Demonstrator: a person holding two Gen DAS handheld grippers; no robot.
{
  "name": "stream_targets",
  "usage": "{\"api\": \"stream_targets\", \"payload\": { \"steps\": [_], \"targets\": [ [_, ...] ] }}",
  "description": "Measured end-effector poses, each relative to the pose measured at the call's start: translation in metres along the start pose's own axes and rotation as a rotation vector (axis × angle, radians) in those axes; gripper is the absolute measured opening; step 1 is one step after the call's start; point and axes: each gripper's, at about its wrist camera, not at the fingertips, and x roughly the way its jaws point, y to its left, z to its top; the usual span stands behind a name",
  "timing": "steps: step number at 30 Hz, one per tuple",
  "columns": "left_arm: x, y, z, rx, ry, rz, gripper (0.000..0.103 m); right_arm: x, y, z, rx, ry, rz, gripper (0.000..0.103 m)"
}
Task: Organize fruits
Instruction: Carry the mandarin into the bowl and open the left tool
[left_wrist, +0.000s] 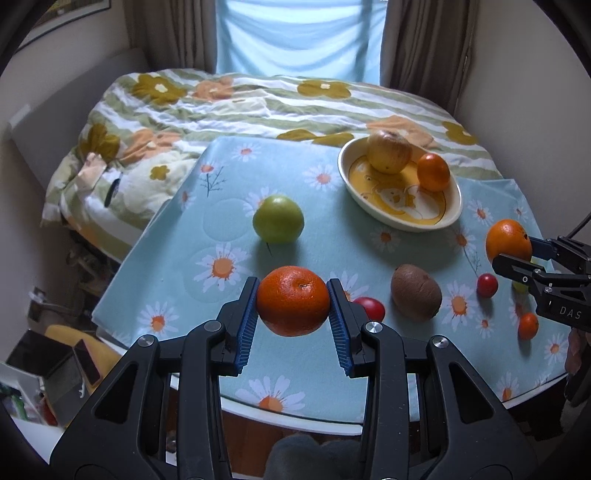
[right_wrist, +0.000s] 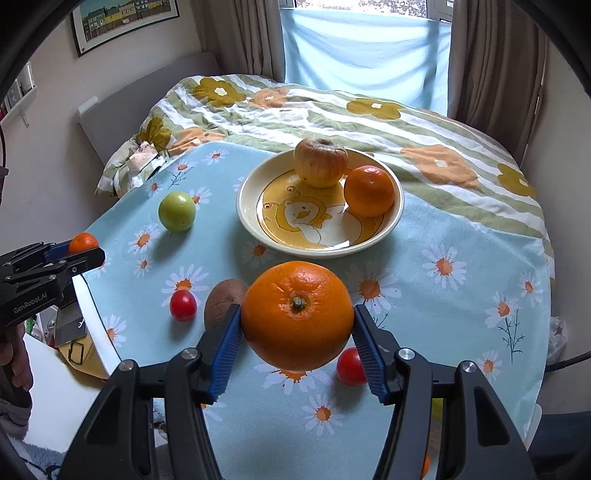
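Note:
My left gripper (left_wrist: 293, 286) is shut on a small deep-orange tangerine (left_wrist: 293, 306), held clear above the daisy-print tablecloth (left_wrist: 325, 369). In the right wrist view, my right gripper (right_wrist: 297, 311) is shut on a large orange (right_wrist: 297, 321), also lifted off the cloth. Each gripper shows at the edge of the other's view, the right gripper (left_wrist: 515, 251) and the left gripper (right_wrist: 85, 248), both with fruit. Behind them a cream bowl (right_wrist: 317, 253) with a bear picture holds a yellowish apple (right_wrist: 320, 162) and another orange (right_wrist: 368, 191).
On the cloth lie a green apple (left_wrist: 278, 218), a brown kiwi (left_wrist: 416, 291), two cherry tomatoes (right_wrist: 183, 305) (right_wrist: 351, 365) and a small mandarin (left_wrist: 528, 325). A bed with a flowered quilt (left_wrist: 221, 107) lies behind the table. The table's left edge drops to floor clutter.

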Motion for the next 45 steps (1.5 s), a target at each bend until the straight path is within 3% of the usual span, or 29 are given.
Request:
{"api": "stream_targets", "payload": {
  "steps": [11, 24, 34, 45],
  "targets": [
    [0.005, -0.026, 0.054, 0.091, -0.063, -0.097, 0.041, -0.023, -0.009, 0.025, 0.057, -0.048, -0.044, 0.055],
    [0.072, -0.062, 0.113, 0.267, -0.025, -0.232, 0.041, -0.009, -0.025, 0.049, 0.22, -0.06, -0.133, 0.055],
    [0.136, -0.087, 0.127, 0.415, 0.041, -0.301, 0.041, 0.017, -0.036, 0.057, 0.343, -0.042, -0.187, 0.055],
    [0.174, -0.104, 0.13, 0.517, 0.1, -0.362, 0.042, 0.029, -0.042, 0.059, 0.437, -0.035, -0.236, 0.055]
  ]
}}
